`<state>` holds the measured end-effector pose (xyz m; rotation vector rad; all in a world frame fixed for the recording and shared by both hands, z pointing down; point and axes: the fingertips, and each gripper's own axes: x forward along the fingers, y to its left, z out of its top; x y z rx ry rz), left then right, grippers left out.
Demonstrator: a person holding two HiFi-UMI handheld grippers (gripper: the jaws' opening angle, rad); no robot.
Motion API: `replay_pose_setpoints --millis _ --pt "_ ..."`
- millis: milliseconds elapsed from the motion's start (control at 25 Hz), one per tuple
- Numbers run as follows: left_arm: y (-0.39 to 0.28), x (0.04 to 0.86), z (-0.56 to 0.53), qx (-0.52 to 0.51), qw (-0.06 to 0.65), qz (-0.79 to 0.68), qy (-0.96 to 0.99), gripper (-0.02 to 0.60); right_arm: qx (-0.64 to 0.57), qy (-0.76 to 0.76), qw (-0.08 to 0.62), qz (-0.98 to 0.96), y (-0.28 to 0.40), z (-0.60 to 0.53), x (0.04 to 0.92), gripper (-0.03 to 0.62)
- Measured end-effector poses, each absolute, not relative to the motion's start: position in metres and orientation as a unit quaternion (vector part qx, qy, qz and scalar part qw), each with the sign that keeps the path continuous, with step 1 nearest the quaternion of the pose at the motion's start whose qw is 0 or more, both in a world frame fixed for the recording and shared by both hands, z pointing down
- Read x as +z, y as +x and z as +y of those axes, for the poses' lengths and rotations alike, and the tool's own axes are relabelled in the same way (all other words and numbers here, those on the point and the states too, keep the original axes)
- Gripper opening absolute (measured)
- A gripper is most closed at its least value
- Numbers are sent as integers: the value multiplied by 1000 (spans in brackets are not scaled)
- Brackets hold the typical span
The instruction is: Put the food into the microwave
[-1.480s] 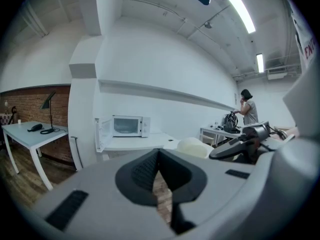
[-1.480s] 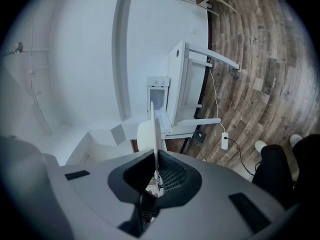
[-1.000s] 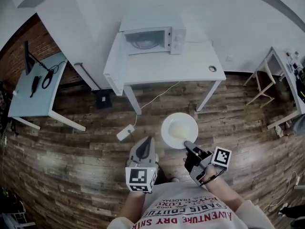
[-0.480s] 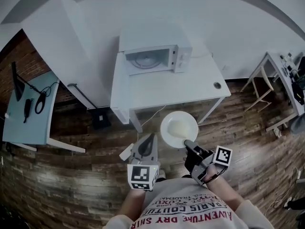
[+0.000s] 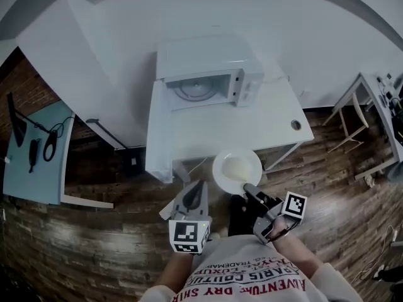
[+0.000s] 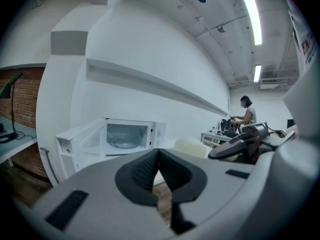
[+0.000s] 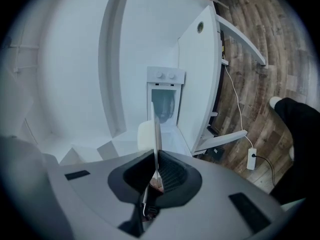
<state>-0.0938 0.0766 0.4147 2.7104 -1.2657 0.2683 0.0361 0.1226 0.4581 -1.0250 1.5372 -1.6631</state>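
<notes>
A white microwave [image 5: 208, 74] stands at the back of a white table [image 5: 220, 131] with its door [image 5: 158, 96] swung open to the left and the glass turntable showing. My right gripper [image 5: 247, 189] is shut on the near rim of a white plate [image 5: 221, 168] that carries a pale mound of food [image 5: 238, 167]; the plate hovers level over the table's front edge. In the right gripper view the plate rim [image 7: 156, 129] runs edge-on between the jaws. My left gripper [image 5: 194, 187] is shut and empty, just left of the plate, pointing at the microwave [image 6: 125, 134].
A grey-blue desk [image 5: 34, 150] with a lamp and cables stands far left. A wooden folding stand [image 5: 352, 115] is at the right. A power strip [image 7: 251, 159] and its cable lie on the wood floor under the table. A person [image 6: 246, 115] works at a distant bench.
The table and microwave have come closer and lower in the head view. Both grippers keep the same pose in front of the body, the plate still held level.
</notes>
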Motion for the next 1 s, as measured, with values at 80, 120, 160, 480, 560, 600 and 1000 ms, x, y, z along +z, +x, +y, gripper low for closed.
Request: replay_pose_setpoints --millis 80,120,160,480,560,600,1000 --pt "-85 417 56 93 68 -429 896 3 -638 -384 316 588 45 101 461 25" --pt "-80 418 45 93 68 -434 893 3 -641 -381 313 589 50 89 463 25" --pt "-74 417 33 93 68 -439 891 3 -644 -376 311 589 56 77 464 25" --pt "-30 400 -66 92 63 -488 866 4 -663 -332 276 612 101 -31 455 25" --pt "-21 398 -89 89 63 -502 858 3 -666 -321 264 619 111 -56 455 25" --pt "-15 399 -100 89 63 -509 854 3 -668 -318 256 623 116 -68 455 25" --pt "2 414 -158 101 87 -553 823 3 -688 -296 215 627 138 -147 466 25"
